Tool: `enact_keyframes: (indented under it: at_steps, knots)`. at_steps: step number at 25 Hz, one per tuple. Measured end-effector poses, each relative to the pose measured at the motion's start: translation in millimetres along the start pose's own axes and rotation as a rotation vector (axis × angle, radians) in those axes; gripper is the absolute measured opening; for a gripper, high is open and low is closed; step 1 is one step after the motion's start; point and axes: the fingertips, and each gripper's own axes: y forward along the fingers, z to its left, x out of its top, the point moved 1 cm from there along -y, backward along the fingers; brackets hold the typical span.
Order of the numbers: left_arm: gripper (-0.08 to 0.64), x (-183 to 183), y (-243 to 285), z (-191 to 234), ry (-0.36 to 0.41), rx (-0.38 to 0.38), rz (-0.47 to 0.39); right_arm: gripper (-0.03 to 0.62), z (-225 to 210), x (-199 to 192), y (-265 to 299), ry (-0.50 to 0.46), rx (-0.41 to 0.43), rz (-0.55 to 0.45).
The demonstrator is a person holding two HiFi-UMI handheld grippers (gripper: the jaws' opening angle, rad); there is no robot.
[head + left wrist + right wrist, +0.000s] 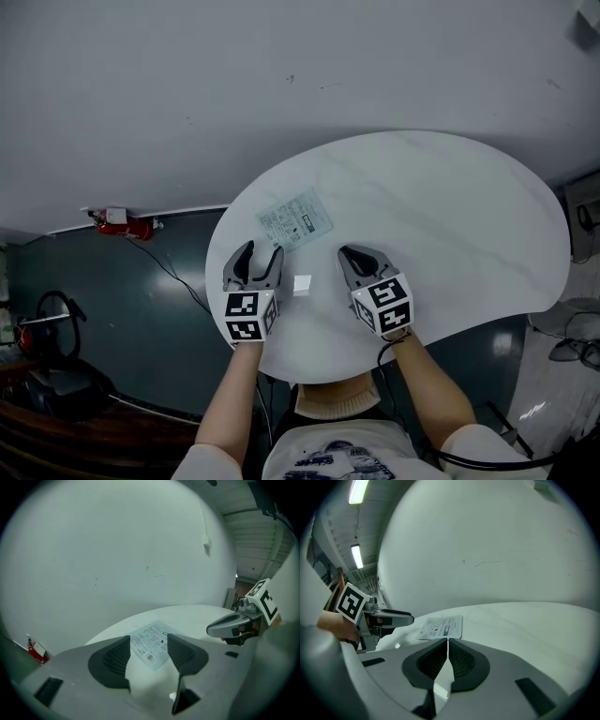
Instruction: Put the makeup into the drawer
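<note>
Makeup packet lies just beyond open left gripper; right gripper closed.

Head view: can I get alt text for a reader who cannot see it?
From above, a person holds two tongs over the near edge of a round white table: left tongs open and empty, right tongs shut. A flat printed sachet lies just beyond them, and a small white block sits between them.
</note>
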Motion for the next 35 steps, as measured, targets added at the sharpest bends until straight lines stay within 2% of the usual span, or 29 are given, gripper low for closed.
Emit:
enact_keyframes:
  at_steps: [10, 16, 26, 31, 35]
  knots:
    - [0.351, -5, 40, 21, -0.054, 0.045, 0.024, 0.026, -5, 9, 38, -0.014, 0.018, 0.0]
    - [0.367, -8, 55, 31, -0.082, 0.062, 0.047, 0.026, -8, 16, 58, -0.027, 0.029, 0.005]
    - [0.367, -4, 64, 33, -0.044, 0.077, 0.083, 0.027, -6, 19, 77, -0.14, 0.008, 0.061]
    - [0.367, -1, 78, 37, -0.062, 0.053, 0.134, 0.026, -6, 17, 80, -0.213, -0.005, 0.106]
    - [0.367, -4, 85, 36, -0.1, 0.035, 0.185, 0.026, -6, 15, 83, -0.228, -0.003, 0.144]
